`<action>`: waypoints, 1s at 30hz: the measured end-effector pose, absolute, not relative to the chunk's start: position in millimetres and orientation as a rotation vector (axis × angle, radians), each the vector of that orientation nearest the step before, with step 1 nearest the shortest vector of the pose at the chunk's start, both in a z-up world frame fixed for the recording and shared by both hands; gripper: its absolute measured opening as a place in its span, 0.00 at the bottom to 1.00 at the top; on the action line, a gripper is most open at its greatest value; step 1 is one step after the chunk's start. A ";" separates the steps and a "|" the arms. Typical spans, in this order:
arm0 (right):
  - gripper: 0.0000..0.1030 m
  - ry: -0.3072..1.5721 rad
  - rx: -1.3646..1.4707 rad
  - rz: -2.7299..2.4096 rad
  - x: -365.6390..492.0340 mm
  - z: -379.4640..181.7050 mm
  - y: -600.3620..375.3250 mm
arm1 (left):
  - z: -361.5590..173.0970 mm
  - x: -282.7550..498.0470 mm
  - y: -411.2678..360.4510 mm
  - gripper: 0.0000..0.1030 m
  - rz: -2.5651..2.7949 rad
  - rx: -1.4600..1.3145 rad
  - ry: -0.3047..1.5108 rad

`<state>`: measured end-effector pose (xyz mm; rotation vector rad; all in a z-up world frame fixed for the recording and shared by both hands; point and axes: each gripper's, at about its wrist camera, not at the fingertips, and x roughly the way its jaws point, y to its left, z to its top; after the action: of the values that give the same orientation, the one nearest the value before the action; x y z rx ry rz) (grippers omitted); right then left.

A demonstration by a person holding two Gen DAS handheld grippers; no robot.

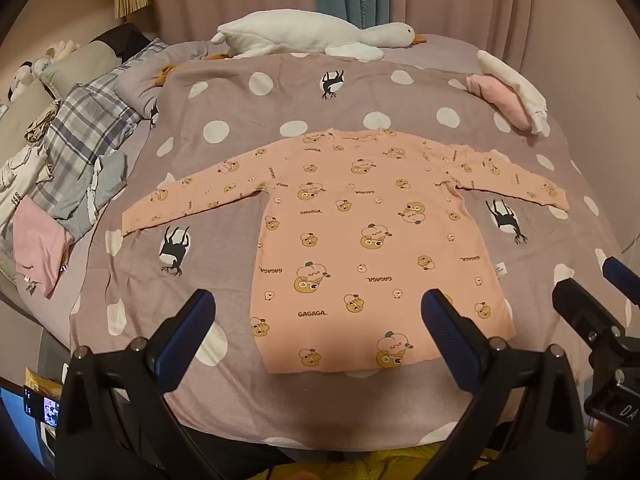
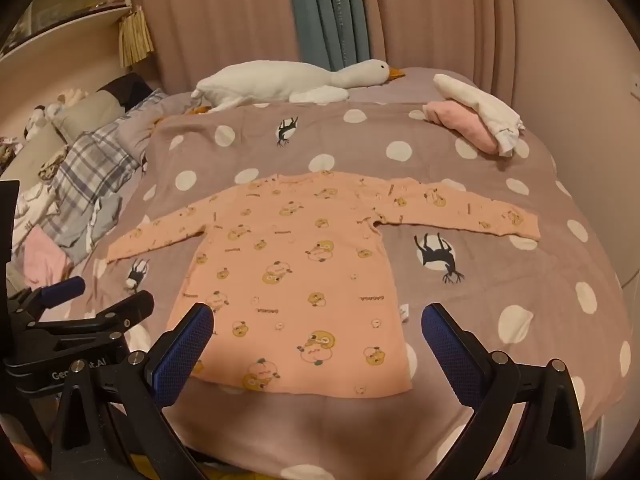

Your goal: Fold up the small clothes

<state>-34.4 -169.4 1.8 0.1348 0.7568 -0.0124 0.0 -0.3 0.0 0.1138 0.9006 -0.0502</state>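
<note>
A small peach long-sleeved shirt (image 1: pixel 360 232) with bear prints and "GAGAGA" lettering lies flat on the bed, sleeves spread out to both sides, hem toward me. My left gripper (image 1: pixel 318 316) hovers open above the hem's left half, nothing between its blue pads. In the right wrist view the same shirt (image 2: pixel 304 276) lies spread, and my right gripper (image 2: pixel 316 328) hangs open over the hem's right part, empty. The right gripper also shows at the right edge of the left wrist view (image 1: pixel 600 296); the left one appears at the left of the right wrist view (image 2: pixel 84 300).
The bed has a mauve polka-dot cover (image 1: pixel 240 128). A white goose plush (image 1: pixel 312 32) lies along the far edge. Folded pink and white clothes (image 1: pixel 508 88) sit at the far right. A heap of unfolded clothes and a plaid pillow (image 1: pixel 80 152) lie at the left.
</note>
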 end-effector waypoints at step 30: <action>1.00 0.763 0.135 -0.003 -30.4 -4.8 -166.0 | 0.3 0.1 5.7 1.00 -0.057 0.097 0.877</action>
<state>-30.4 -166.0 -4.8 0.1351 0.7631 -0.0035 0.1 5.7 0.3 0.0966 0.8768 -0.0567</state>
